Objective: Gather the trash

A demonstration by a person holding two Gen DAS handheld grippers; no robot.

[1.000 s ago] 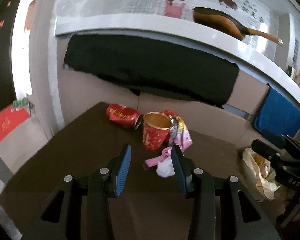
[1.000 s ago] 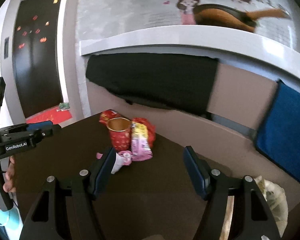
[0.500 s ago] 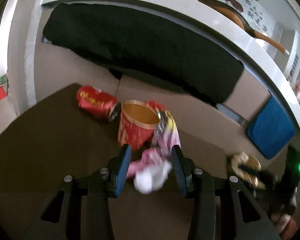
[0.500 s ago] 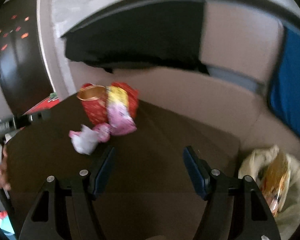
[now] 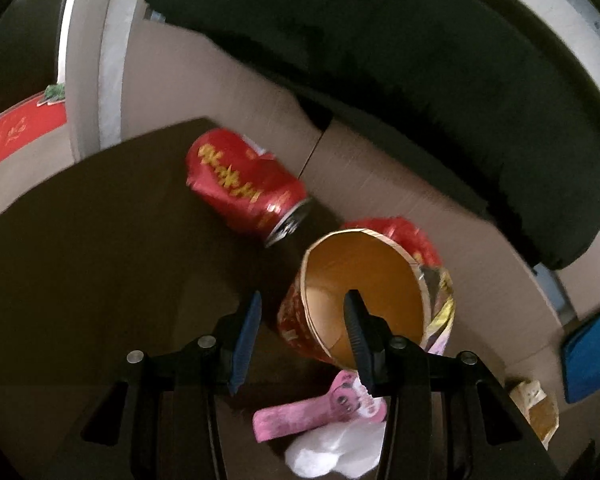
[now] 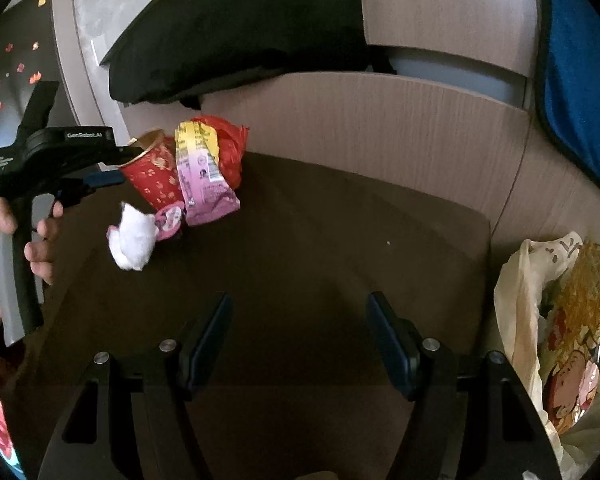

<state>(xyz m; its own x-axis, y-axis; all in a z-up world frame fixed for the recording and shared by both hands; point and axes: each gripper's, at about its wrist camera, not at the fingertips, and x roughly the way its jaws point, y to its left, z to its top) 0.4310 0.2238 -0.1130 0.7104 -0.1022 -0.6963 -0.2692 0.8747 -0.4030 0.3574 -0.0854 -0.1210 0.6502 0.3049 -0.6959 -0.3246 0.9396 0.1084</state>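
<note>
A red paper cup [image 5: 352,292] stands on the dark table [image 5: 100,260], also in the right wrist view [image 6: 156,176]. My left gripper [image 5: 300,320] is open, its right finger inside the cup's mouth and its left finger outside the wall. A red can [image 5: 244,188] lies on its side behind. A pink wrapper [image 5: 312,412] and white tissue [image 5: 336,452] lie below the fingers. A pink-yellow snack bag [image 6: 204,176] leans on the cup. My right gripper [image 6: 300,340] is open and empty over the table.
A trash bag [image 6: 556,340] with wrappers sits off the table's right edge. A wooden bench back [image 6: 380,128] with a black cushion [image 5: 380,60] rises behind the table. A blue cushion [image 6: 580,60] is at the right.
My left gripper moved forward and down over the tissue and wrapper, and now straddles the cup's rim. My right gripper tilted down toward the table, staying open.
</note>
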